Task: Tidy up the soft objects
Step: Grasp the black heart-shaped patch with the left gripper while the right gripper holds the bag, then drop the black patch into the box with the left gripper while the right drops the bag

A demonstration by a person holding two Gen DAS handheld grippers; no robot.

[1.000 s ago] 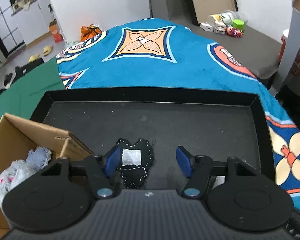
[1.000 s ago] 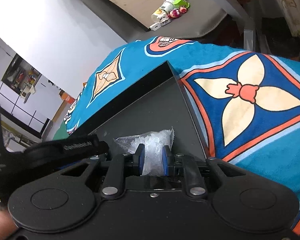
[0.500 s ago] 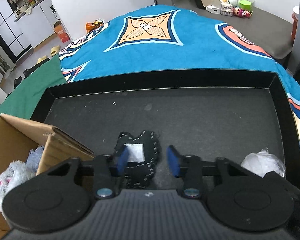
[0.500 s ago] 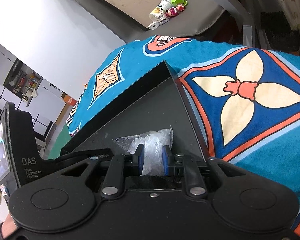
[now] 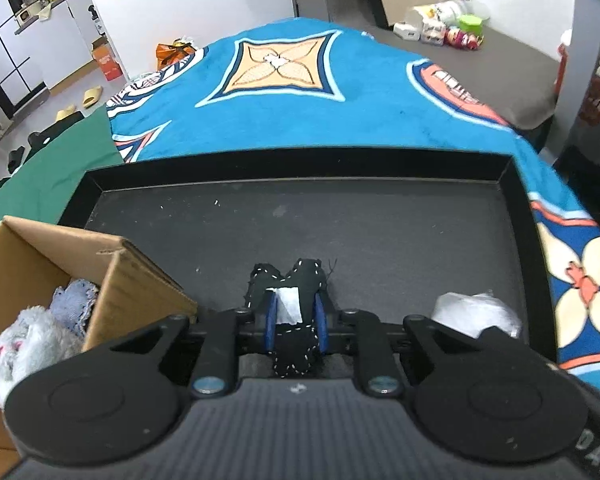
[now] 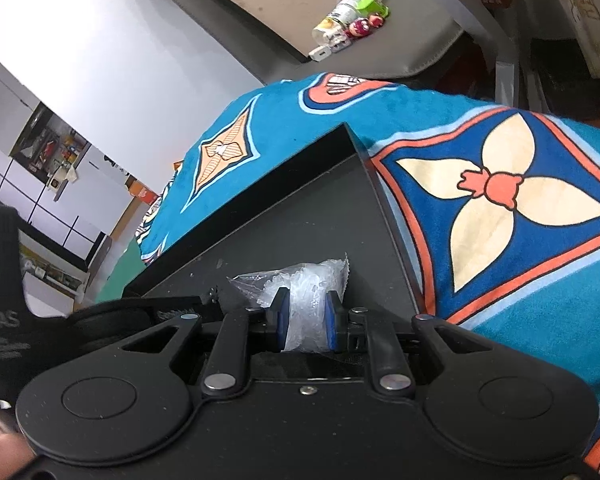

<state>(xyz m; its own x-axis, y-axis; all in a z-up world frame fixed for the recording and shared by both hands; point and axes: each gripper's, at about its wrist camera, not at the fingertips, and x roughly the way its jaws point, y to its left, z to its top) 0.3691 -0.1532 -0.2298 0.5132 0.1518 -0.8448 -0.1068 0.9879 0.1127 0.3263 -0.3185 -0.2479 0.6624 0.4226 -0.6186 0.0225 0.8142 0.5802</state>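
My left gripper (image 5: 294, 322) is shut on a black stitched fabric pouch (image 5: 296, 280) with a white label, over the near edge of a black tray (image 5: 300, 166). My right gripper (image 6: 304, 318) is shut on a clear plastic bag of white beads (image 6: 300, 284) above the tray's right corner (image 6: 340, 136). That bag also shows in the left wrist view (image 5: 474, 312), with the right gripper partly in front of it. A cardboard box (image 5: 132, 280) stands at the tray's near left and holds a grey plush toy (image 5: 28, 336) and a pale blue knitted cloth (image 5: 74, 300).
The tray lies on a blue patterned blanket (image 5: 380, 120) with a green cloth (image 5: 60, 156) at its left. Beyond the blanket a grey surface (image 5: 500, 64) carries bottles and small toys. The left gripper's body shows at the left of the right wrist view (image 6: 4, 320).
My left gripper has closed from wide open onto the black pouch. The right gripper stays shut on the bead bag and has barely moved.
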